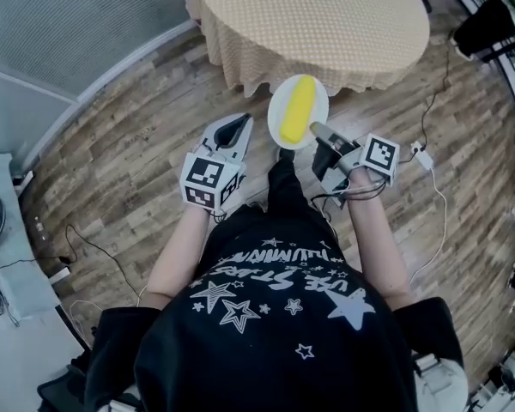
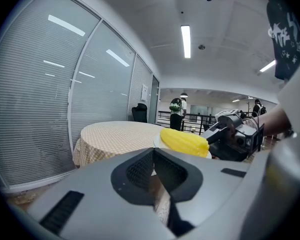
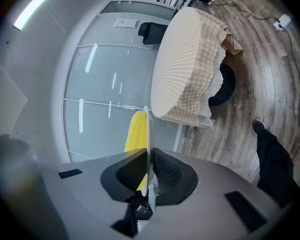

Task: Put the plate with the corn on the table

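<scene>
1. Plate (image 1: 320,103): smooth white, slight gloss.
2. Corn (image 1: 297,110): yellow, ribbed, faintly shiny.
3. Tablecloth (image 1: 309,15): matt checked cloth, beige.
4. Floor (image 1: 129,153): wood-grain planks, low sheen.
5. Right gripper (image 1: 319,134): matt grey plastic with finely textured black pads.

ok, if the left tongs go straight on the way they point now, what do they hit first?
The left tongs would probably meet the tablecloth at its hanging edge first. The plate rim sits just right of that line, and depth is unclear.
</scene>
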The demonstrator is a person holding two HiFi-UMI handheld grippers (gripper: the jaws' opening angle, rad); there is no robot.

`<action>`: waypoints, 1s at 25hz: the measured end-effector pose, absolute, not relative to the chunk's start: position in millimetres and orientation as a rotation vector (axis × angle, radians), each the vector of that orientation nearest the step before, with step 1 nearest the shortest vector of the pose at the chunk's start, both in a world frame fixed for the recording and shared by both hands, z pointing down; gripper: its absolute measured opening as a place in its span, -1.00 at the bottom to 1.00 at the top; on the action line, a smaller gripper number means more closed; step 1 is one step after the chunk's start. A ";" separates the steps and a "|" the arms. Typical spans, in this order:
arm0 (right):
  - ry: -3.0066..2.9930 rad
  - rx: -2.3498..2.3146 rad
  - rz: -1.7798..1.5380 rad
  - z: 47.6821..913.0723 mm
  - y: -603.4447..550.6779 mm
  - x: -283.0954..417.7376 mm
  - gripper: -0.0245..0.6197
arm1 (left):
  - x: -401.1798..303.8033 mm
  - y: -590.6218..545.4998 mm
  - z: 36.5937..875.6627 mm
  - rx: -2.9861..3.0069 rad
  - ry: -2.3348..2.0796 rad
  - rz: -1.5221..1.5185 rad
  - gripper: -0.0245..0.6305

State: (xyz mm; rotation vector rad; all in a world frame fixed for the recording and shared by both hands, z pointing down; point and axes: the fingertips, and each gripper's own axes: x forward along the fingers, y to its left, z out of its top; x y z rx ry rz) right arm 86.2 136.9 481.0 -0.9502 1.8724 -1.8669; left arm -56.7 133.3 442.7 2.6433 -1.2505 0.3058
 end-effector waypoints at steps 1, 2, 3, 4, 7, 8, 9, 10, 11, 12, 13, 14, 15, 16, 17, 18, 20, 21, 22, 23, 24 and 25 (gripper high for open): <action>1.874 -0.943 -1.865 483.3 135.7 87.3 -0.80 | -55.6 132.7 444.0 2.647 -1.253 0.307 -0.90; 1.876 -0.937 -1.863 485.3 134.3 88.0 -0.80 | -54.9 131.7 445.3 2.650 -1.257 0.308 -0.90; 1.881 -0.931 -1.860 487.0 131.5 88.4 -0.80 | -54.5 129.2 446.4 2.652 -1.261 0.308 -0.90; 1.888 -0.924 -1.855 488.1 126.3 88.8 -0.80 | -54.2 124.0 447.2 2.652 -1.266 0.308 -0.90; 1.928 -0.904 -1.850 487.7 94.0 90.8 -0.80 | -51.8 93.0 447.0 2.637 -1.279 0.309 -0.90; 1.941 -0.903 -1.854 487.3 78.9 91.4 -0.80 | -51.3 78.9 446.0 2.631 -1.282 0.311 -0.90; 1.950 -0.902 -1.862 486.9 62.8 91.6 -0.80 | -51.3 64.0 444.8 2.625 -1.286 0.313 -0.90; 1.955 -0.900 -1.869 486.7 47.5 91.6 -0.80 | -51.6 49.7 443.9 2.620 -1.292 0.316 -0.90; 1.955 -0.898 -1.877 486.7 34.3 91.8 -0.80 | -52.0 37.3 443.3 2.613 -1.299 0.318 -0.90; 1.954 -0.897 -1.882 486.9 23.6 92.1 -0.80 | -52.5 27.3 443.1 2.606 -1.305 0.320 -0.90; 1.954 -0.897 -1.887 487.3 15.0 92.8 -0.80 | -52.8 19.2 443.3 2.600 -1.311 0.321 -0.90; 1.952 -0.899 -1.892 487.9 7.7 93.7 -0.80 | -52.8 12.4 443.7 2.594 -1.314 0.325 -0.90; 1.950 -0.901 -1.897 488.7 1.0 95.0 -0.80 | -52.4 6.2 444.3 2.590 -1.318 0.330 -0.90; 1.948 -0.902 -1.902 489.4 -5.7 96.5 -0.80 | -51.7 0.1 445.1 2.587 -1.321 0.337 -0.90; 1.946 -0.902 -1.908 490.1 -12.8 97.9 -0.80 | -51.0 -6.3 445.7 2.583 -1.325 0.344 -0.90; 1.945 -0.900 -1.914 490.6 -20.4 99.4 -0.80 | -50.3 -13.0 446.2 2.579 -1.330 0.350 -0.90; 1.944 -0.894 -1.923 491.1 -36.9 102.8 -0.80 | -48.5 -27.5 446.6 2.566 -1.341 0.354 -0.90; 1.949 -0.891 -1.926 491.3 -45.5 105.0 -0.80 | -47.1 -34.6 446.5 2.559 -1.347 0.353 -0.90; 1.959 -0.888 -1.927 491.6 -54.1 107.0 -0.80 | -45.5 -41.4 446.4 2.553 -1.353 0.352 -0.90; 1.973 -0.885 -1.926 491.9 -62.3 108.7 -0.80 | -44.1 -47.7 446.4 2.547 -1.361 0.351 -0.90; 1.988 -0.885 -1.925 492.3 -69.6 109.9 -0.80 | -42.9 -53.6 446.5 2.543 -1.369 0.352 -0.90; 1.999 -0.885 -1.925 492.9 -76.1 111.0 -0.80 | -41.9 -59.0 446.8 2.537 -1.377 0.351 -0.90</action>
